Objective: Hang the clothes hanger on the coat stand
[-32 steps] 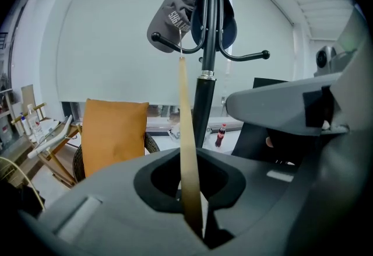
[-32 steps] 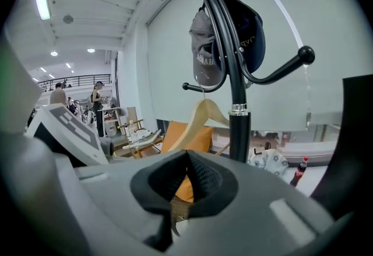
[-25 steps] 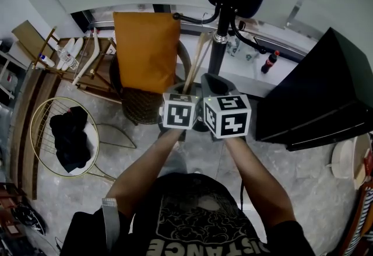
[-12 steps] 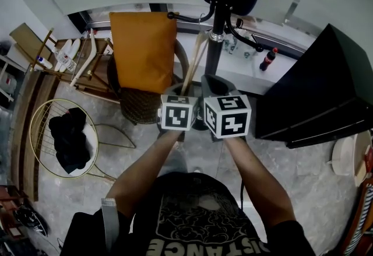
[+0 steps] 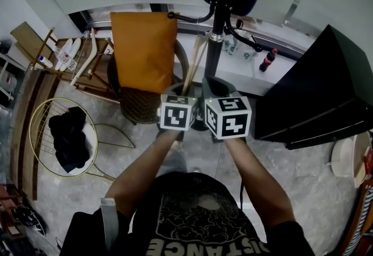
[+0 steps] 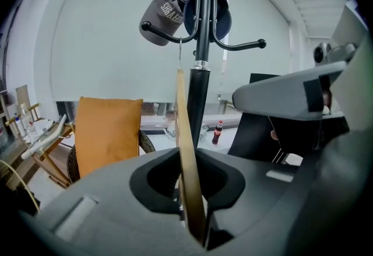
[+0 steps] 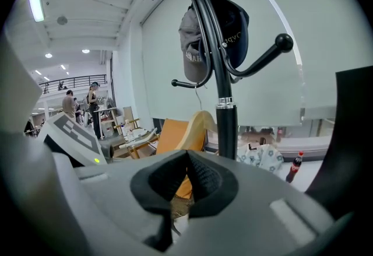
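Beneath a black coat stand [image 6: 201,45], gripping a pale wooden clothes hanger [image 6: 185,150] edge-on in the left gripper [image 6: 193,202], jaws clamped on its lower part; pointing the hanger's thin wire hook [image 6: 179,53] up beside the pole, right at the curved peg carrying a grey cap [image 6: 166,10], though impossible to tell whether caught over that peg. Holding the right gripper [image 7: 187,182] just beside the left, marker cubes nearly touching, jaws pressed together on nothing, with the hanger visible beyond them. Behind: an orange cushion [image 5: 144,51] propped on a wicker chair [image 5: 140,106] left of the pole, a cola bottle [image 5: 268,61] off to the right, a dark cap [image 6: 222,16] high on the stand
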Action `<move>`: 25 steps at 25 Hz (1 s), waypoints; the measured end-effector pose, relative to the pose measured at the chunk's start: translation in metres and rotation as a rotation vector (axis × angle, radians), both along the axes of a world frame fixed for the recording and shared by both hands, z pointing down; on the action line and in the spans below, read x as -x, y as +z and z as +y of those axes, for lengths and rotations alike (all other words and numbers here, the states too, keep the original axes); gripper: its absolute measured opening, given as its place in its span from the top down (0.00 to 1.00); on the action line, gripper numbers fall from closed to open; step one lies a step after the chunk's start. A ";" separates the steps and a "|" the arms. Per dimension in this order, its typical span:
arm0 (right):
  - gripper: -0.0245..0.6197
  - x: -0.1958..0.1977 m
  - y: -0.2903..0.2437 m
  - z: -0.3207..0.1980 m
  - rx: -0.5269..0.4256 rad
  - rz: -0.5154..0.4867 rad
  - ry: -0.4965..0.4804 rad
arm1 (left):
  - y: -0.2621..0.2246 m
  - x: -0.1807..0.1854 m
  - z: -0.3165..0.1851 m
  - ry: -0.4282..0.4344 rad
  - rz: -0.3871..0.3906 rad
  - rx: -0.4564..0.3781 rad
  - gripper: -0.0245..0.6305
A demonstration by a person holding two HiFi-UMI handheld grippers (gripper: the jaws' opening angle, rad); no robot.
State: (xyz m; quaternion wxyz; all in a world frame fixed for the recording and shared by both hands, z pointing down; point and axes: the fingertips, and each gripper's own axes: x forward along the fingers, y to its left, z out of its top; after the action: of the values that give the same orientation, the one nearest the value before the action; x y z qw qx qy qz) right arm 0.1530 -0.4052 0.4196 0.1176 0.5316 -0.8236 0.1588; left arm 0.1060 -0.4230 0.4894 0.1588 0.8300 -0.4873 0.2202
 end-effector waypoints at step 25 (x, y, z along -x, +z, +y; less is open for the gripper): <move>0.96 0.014 0.002 0.023 0.009 -0.018 -0.021 | -0.020 0.013 0.021 0.015 0.037 -0.042 0.85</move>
State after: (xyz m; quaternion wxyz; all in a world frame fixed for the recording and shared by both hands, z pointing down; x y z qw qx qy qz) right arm 0.1386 -0.3824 0.4213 0.1141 0.5211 -0.8294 0.1660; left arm 0.0934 -0.4017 0.4689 0.1485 0.8406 -0.4827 0.1957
